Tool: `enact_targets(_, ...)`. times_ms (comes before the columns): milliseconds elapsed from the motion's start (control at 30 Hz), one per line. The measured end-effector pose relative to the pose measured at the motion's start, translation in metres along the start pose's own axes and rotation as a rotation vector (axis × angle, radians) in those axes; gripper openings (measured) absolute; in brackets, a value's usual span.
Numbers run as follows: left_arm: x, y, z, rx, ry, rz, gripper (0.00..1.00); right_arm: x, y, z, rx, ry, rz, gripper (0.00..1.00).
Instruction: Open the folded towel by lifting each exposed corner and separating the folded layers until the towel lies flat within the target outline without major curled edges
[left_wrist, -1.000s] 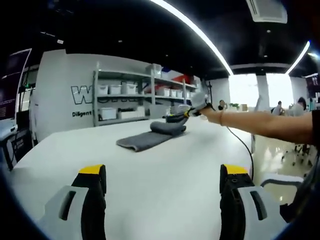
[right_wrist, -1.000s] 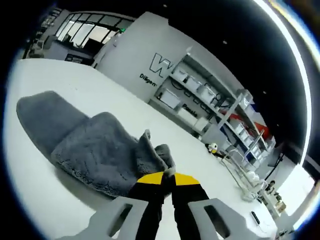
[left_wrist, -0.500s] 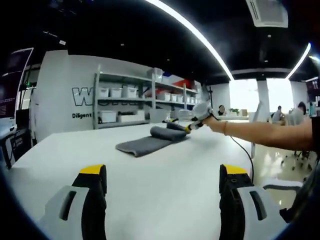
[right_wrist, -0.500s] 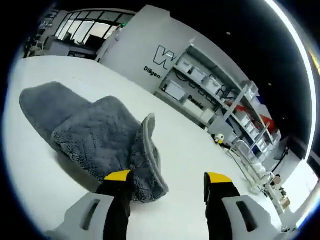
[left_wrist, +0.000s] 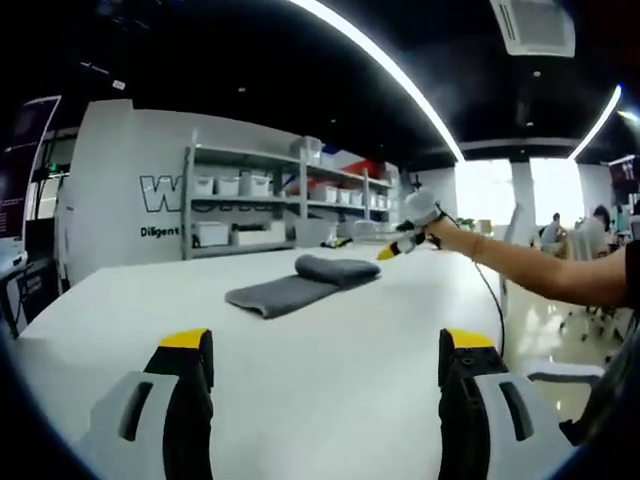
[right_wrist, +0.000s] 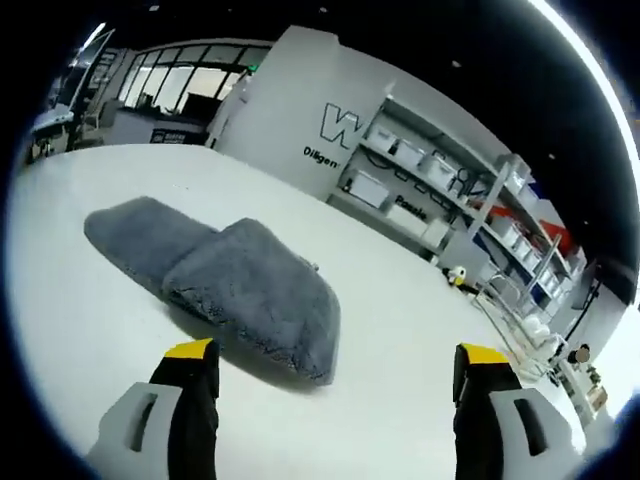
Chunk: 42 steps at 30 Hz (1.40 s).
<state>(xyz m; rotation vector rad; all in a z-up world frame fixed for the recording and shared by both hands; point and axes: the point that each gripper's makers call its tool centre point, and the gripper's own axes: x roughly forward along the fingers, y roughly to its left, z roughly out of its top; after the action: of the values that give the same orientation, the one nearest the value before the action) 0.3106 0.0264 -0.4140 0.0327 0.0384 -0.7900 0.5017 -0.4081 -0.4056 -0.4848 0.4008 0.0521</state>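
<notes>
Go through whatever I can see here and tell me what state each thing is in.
Towel: still folded, one layer doubled over the other, lying on the table.
Left tongs: open, empty, well short of the towel.
Right tongs: open, empty, held clear of the towel.

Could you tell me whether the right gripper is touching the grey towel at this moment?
Apart. In the right gripper view, the right gripper is open, with bare white table between it and the towel.
</notes>
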Motion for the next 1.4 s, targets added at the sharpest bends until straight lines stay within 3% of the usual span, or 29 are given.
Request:
enact_targets(200, 0.007, 0.002, 0.003, 0.014, 0.006, -0.002, 0.91, -0.019, 0.026, -0.014, 0.045, -0.008, 0.102, 0.99)
enact_targets(300, 0.009, 0.001, 0.005, 0.002, 0.004, -0.012, 0.91, -0.032, 0.046, -0.029, 0.136, 0.058, 0.161, 0.99)
enact_targets(467, 0.019, 0.003, 0.006, 0.013, 0.015, -0.010, 0.91, -0.047, 0.063, -0.033, 0.151, 0.061, 0.195, 0.99)
enact_targets(600, 0.029, 0.003, 0.005, 0.008, 0.021, -0.017, 0.91, -0.061, 0.079, -0.026, 0.208, -0.009, 0.229, 0.99)
enact_targets(800, 0.045, 0.010, 0.003, 0.009, 0.049, -0.011, 0.90, -0.082, 0.099, -0.040, 0.180, 0.028, 0.241, 0.99)
enact_targets(900, 0.056, 0.015, 0.004, 0.003, 0.060, -0.003, 0.89, -0.089, 0.100, -0.035, 0.213, -0.017, 0.254, 0.99)
enact_targets(967, 0.074, 0.022, 0.006, -0.001, 0.077, 0.007, 0.89, -0.097, 0.103, -0.032, 0.192, -0.048, 0.263, 0.99)
enact_targets(1100, 0.101, 0.025, 0.004, 0.001, 0.116, 0.004, 0.89, -0.111, 0.108, -0.034, 0.183, -0.059, 0.279, 0.99)
enact_targets(1167, 0.114, 0.029, -0.004, 0.041, 0.175, 0.011, 0.89, -0.118, 0.111, -0.033, 0.173, -0.079, 0.291, 0.99)
enact_targets(1400, 0.149, 0.048, -0.018, 0.034, 0.239, 0.046, 0.85, -0.138, 0.125, -0.028, 0.152, -0.163, 0.346, 0.99)
